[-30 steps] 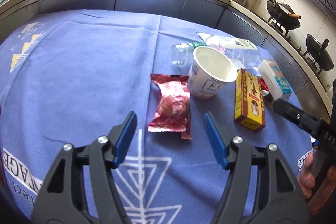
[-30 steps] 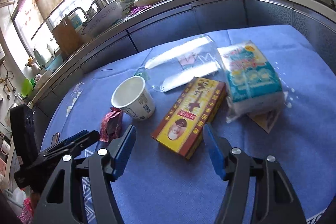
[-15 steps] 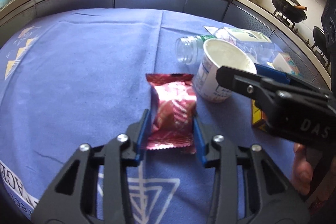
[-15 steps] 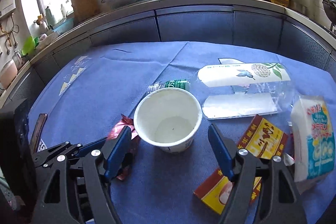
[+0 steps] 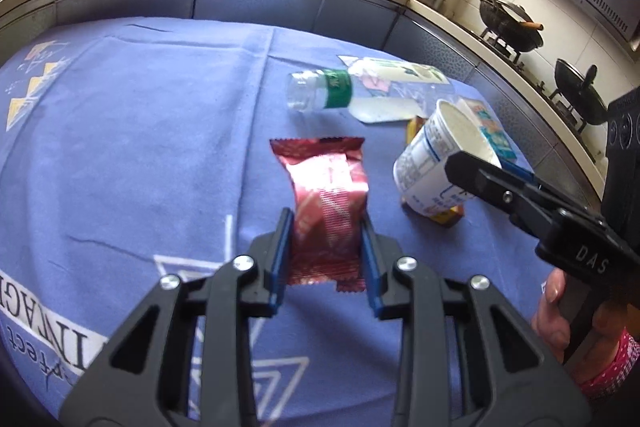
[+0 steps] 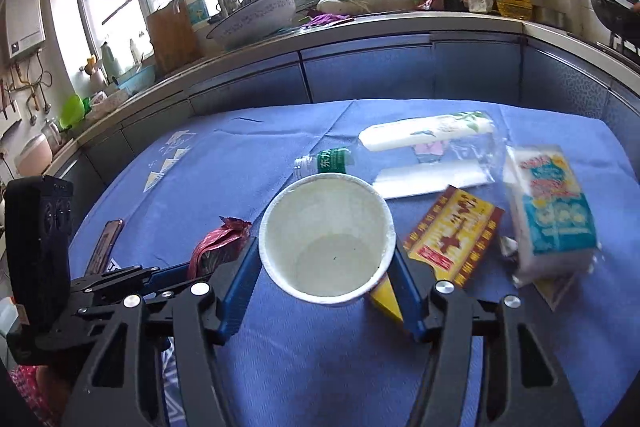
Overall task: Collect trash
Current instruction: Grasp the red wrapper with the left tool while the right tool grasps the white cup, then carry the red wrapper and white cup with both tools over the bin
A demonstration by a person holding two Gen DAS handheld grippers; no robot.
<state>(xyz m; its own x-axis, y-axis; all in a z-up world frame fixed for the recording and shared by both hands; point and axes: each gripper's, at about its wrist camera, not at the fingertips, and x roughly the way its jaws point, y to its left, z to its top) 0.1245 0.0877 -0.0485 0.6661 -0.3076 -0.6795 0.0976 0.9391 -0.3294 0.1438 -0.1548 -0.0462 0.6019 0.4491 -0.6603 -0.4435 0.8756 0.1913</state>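
Note:
My left gripper (image 5: 325, 227) is shut on a red snack wrapper (image 5: 326, 191), which is lifted off the blue cloth; the wrapper also shows in the right wrist view (image 6: 218, 247). My right gripper (image 6: 326, 259) is shut on a white paper cup (image 6: 326, 239), its pads pressing both sides; the cup hangs tilted in the left wrist view (image 5: 440, 155). A clear plastic bottle (image 5: 360, 93) lies on its side behind them; it also shows in the right wrist view (image 6: 420, 155). A yellow-red box (image 6: 452, 231) and a white-blue packet (image 6: 552, 215) lie to the right.
The blue tablecloth (image 5: 140, 131) covers a round table. A dark phone (image 6: 105, 245) lies at its left edge. A kitchen counter (image 6: 360, 27) with bowls and bottles runs behind. A stove with woks (image 5: 512, 31) is at the far right.
My left gripper has raised the red wrapper off the cloth. My right gripper has closed on the paper cup and lifted it.

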